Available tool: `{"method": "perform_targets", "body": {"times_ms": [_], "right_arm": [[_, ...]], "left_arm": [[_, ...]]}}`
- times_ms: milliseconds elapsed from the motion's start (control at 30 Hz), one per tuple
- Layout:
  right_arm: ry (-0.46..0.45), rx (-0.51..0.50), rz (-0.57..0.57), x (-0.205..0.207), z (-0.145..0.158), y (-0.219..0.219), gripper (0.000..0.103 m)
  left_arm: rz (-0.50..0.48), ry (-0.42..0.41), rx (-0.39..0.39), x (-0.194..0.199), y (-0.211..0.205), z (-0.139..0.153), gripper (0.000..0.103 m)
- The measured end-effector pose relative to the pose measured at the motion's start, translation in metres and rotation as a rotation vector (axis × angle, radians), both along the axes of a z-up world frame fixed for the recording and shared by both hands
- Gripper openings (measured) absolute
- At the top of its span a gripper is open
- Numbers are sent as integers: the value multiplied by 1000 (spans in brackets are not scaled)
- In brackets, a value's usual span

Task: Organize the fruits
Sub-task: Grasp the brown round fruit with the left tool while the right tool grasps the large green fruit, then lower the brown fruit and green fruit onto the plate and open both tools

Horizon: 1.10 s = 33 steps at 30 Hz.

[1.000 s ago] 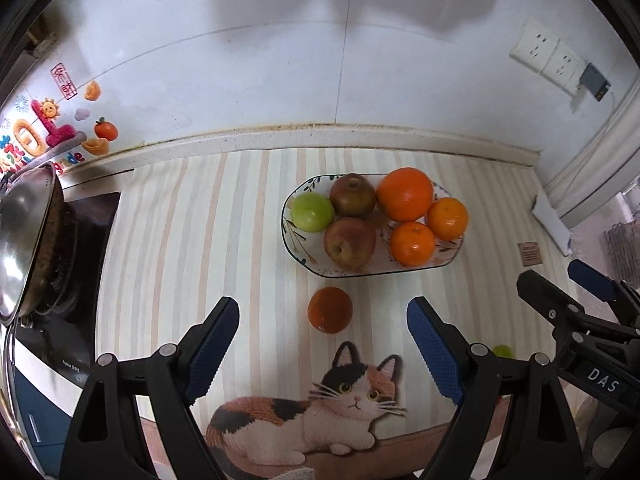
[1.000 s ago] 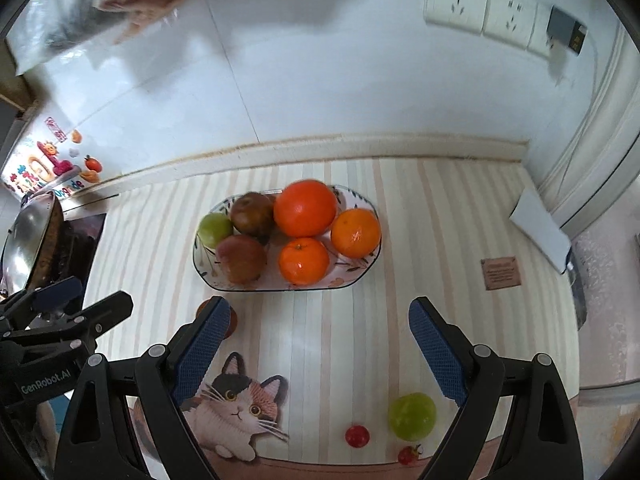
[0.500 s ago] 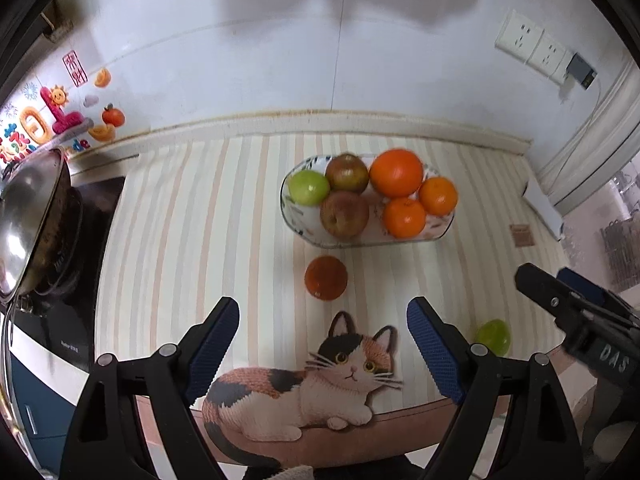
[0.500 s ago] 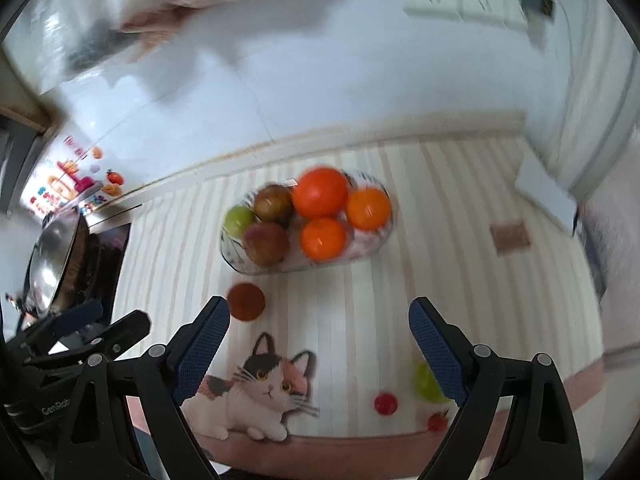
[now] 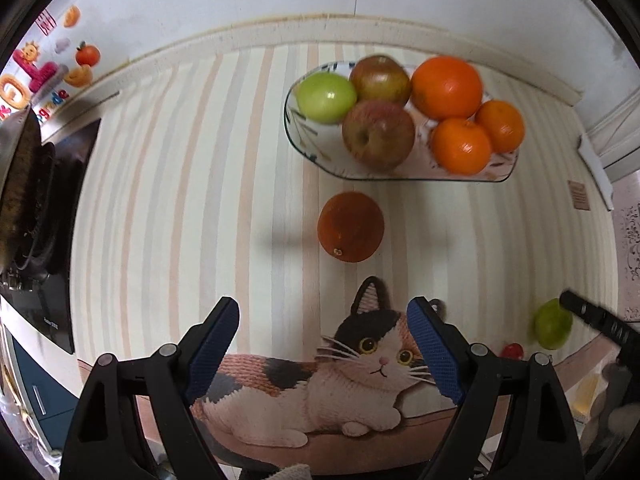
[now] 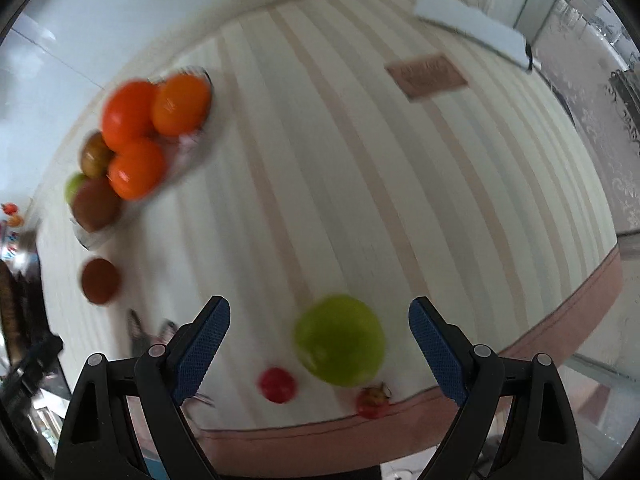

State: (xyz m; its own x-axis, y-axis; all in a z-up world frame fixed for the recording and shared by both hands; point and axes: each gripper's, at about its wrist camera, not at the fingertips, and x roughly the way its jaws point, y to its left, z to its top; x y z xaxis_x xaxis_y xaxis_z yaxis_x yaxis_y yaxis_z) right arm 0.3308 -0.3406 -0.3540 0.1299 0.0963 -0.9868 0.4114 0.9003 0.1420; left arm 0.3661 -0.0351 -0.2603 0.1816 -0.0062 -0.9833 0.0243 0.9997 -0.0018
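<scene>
A white plate [image 5: 308,144] holds a green apple [image 5: 326,96], two red apples and three oranges. A loose dark orange [image 5: 350,226] lies on the striped mat just in front of the plate. My left gripper [image 5: 323,316] is open and empty, a short way before that orange. My right gripper [image 6: 319,316] is open and empty, with a loose green apple [image 6: 339,346] lying between its fingers. Two small red tomatoes [image 6: 277,385] sit beside that apple near the counter edge. The plate of fruit [image 6: 188,160] is at the far left in the blurred right wrist view.
A cat picture [image 5: 320,376] marks the mat's front edge. A stove with a pan [image 5: 20,184] is at the left. A wall runs behind the plate. A small brown card [image 6: 426,76] and a white pad [image 6: 472,28] lie at the far right.
My right gripper has swung right and down toward the green apple, which now sits between its fingers. My left gripper has moved closer to the loose orange.
</scene>
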Motion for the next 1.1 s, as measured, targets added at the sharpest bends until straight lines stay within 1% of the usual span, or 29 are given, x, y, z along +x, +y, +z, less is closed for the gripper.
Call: {"method": "perform_targets", "body": {"times_ms": [100, 133, 167, 233, 333, 467, 533, 700, 733, 767, 800, 833, 867, 933, 1100], "right_arm": [[22, 8, 2, -6, -16, 2, 90], [31, 2, 5, -7, -23, 3, 83], [37, 0, 7, -8, -27, 3, 73], [36, -7, 5, -9, -34, 4, 63], [17, -27, 5, -10, -35, 5, 63], [8, -18, 16, -7, -37, 9, 63], [5, -22, 20, -5, -38, 11, 63], [2, -16, 34, 0, -40, 20, 63], [2, -14, 36, 1, -40, 21, 63], [3, -19, 39, 3, -40, 24, 63], [2, -20, 46, 4, -41, 26, 63], [2, -20, 47, 5, -41, 27, 63], [2, -18, 49, 6, -42, 29, 63], [3, -17, 58, 12, -40, 36, 63], [-7, -7, 80, 22, -32, 44, 62]], "left_arm": [[-1, 27, -1, 5, -1, -11, 86], [-2, 30, 3, 6, -2, -14, 86], [-4, 33, 8, 9, -2, -17, 86], [-1, 37, 11, 13, -1, -22, 86], [13, 50, -12, 22, 3, -28, 86], [18, 59, -28, 39, 3, -34, 86], [6, 71, -34, 47, -2, -39, 86], [-42, 126, -22, 64, -18, -64, 86], [-46, 129, -23, 66, -20, -68, 84], [-47, 129, -36, 69, -21, -71, 75], [-44, 130, -40, 70, -22, -73, 69], [-40, 131, -43, 71, -22, -75, 54], [-32, 130, -42, 72, -21, -76, 52], [-26, 109, -49, 71, -20, -74, 52], [-52, 71, -39, 61, -18, -66, 51]]}}
